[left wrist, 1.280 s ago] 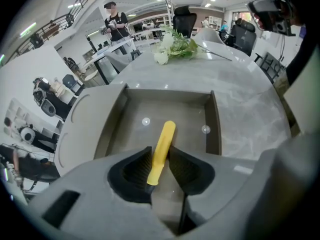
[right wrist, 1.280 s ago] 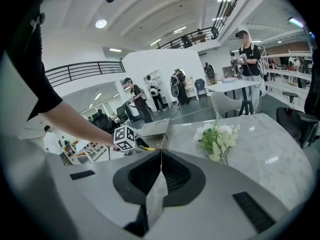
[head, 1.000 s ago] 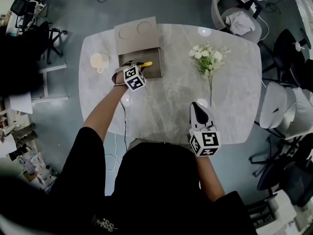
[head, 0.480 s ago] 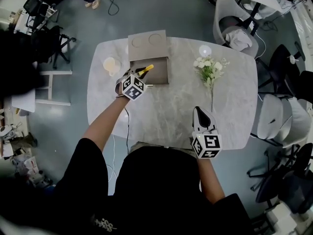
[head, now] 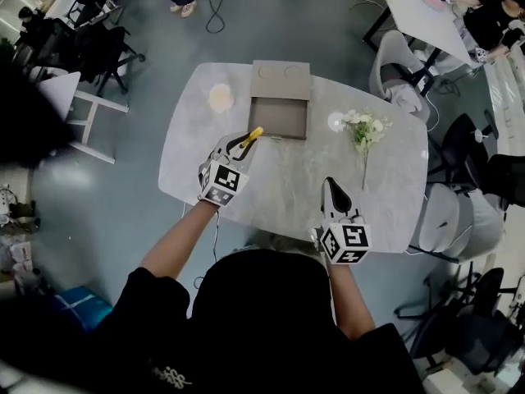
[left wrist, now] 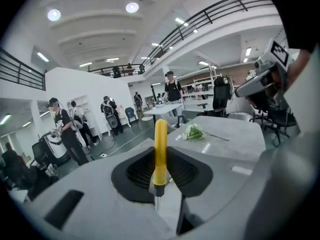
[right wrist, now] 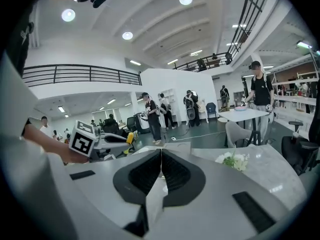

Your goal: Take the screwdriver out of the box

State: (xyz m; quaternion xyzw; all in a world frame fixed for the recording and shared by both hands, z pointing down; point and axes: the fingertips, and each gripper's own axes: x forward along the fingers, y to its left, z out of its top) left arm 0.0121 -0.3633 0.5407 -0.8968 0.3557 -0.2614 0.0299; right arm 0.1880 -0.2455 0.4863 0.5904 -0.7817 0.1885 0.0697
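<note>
**A:** Start at the left of the table. What is there?

**B:** A round cream-coloured disc (head: 220, 97) lies near the far left edge of the pale grey marble-patterned table (head: 279, 183). Nearer the person is the left gripper (head: 243, 143), a white and black hand-held tool with a marker cube.

**A:** Is it holding anything?

**B:** Yes. In the left gripper view its jaws are clamped on a slim screwdriver with a yellow handle and a bare metal shaft (left wrist: 160, 151). The pads press on the lower end of the handle. The rest of the handle sticks out beyond the jaws.

**A:** So where is the screwdriver relative to the box?

**B:** Outside it. In the head view the yellow handle (head: 252, 134) shows at the near left corner of the shallow grey-brown cardboard box (head: 279, 115), not inside it. The box is open, with its flap (head: 280, 74) folded back on the far side.

**A:** And further right?

**B:** The right gripper (head: 329, 185) is over the near part of the table, well apart from the box. Its own view (right wrist: 161, 170) shows the jaws pressed together with nothing between them. Beyond it lies a sprig of white flowers on a long green stem (head: 364, 127).
</note>
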